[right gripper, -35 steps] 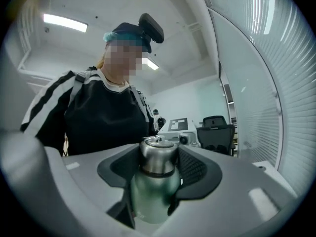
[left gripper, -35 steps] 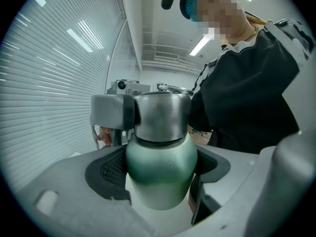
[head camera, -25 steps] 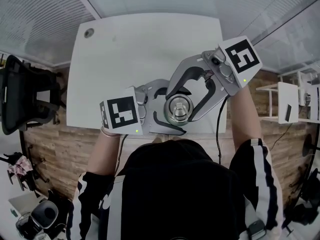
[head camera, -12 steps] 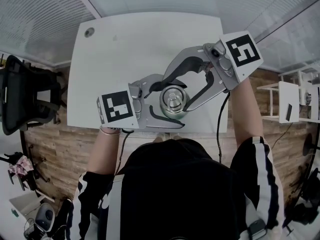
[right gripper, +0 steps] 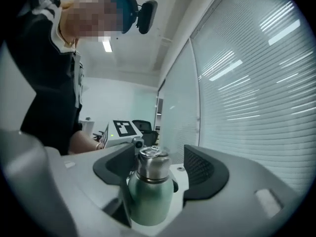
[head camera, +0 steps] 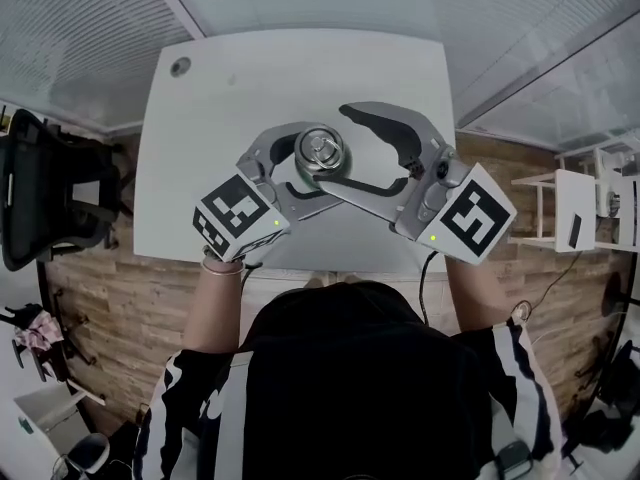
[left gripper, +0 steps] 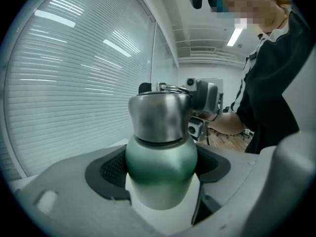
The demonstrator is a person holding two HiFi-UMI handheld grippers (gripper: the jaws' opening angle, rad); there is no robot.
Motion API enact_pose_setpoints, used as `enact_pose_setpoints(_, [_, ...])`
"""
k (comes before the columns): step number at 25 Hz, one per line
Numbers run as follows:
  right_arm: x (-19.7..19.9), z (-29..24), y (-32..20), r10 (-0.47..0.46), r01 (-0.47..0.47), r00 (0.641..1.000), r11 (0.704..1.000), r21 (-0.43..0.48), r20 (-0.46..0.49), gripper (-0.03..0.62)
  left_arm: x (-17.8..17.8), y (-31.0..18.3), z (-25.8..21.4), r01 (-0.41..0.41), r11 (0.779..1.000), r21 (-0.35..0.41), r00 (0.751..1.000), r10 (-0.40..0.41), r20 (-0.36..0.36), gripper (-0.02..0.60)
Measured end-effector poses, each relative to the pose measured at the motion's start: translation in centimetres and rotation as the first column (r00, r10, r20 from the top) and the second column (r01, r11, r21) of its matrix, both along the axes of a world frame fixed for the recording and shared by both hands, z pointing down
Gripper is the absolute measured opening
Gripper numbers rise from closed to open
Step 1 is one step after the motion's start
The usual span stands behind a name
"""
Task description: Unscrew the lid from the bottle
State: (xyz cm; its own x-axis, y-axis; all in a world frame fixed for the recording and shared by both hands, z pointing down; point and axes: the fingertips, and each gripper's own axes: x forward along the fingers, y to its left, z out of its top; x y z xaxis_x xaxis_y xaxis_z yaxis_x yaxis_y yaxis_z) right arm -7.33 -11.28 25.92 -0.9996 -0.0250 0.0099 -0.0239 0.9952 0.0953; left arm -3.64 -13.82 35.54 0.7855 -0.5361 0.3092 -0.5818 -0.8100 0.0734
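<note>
Plainly, the steel lid (left gripper: 159, 115) caps the green bottle (left gripper: 160, 169)

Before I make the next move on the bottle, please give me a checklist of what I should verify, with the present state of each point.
1. The bottle is upright: ok.
2. The left gripper has its jaws shut on the green body: ok.
3. The lid sits on the neck, not yet off: ok.
4. The right gripper grips the lid: not ok. Its jaws have just been opening; the lid stands between them, but the pads do not press on it.
5. The lid is already loosened: cannot tell.
</note>
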Motion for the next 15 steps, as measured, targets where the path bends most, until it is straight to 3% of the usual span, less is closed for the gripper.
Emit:
enact_pose_setpoints(7, [-1.1,0.6,-1.8,0.241,-0.241,0.970,0.970,-0.035,0.010,0.310,-0.6,-1.8,0.2,0.108,0.994,0.014,0.993,-0.108,0.036,0.385])
enact_pose_setpoints(15, [-2.0,1.3,-1.8,0.312,-0.312,0.950,0.950,-0.006,-0.001,0.275,-0.9,-2.0,0.2,0.134,0.991,0.017,0.991,-0.134,0.025,0.385])
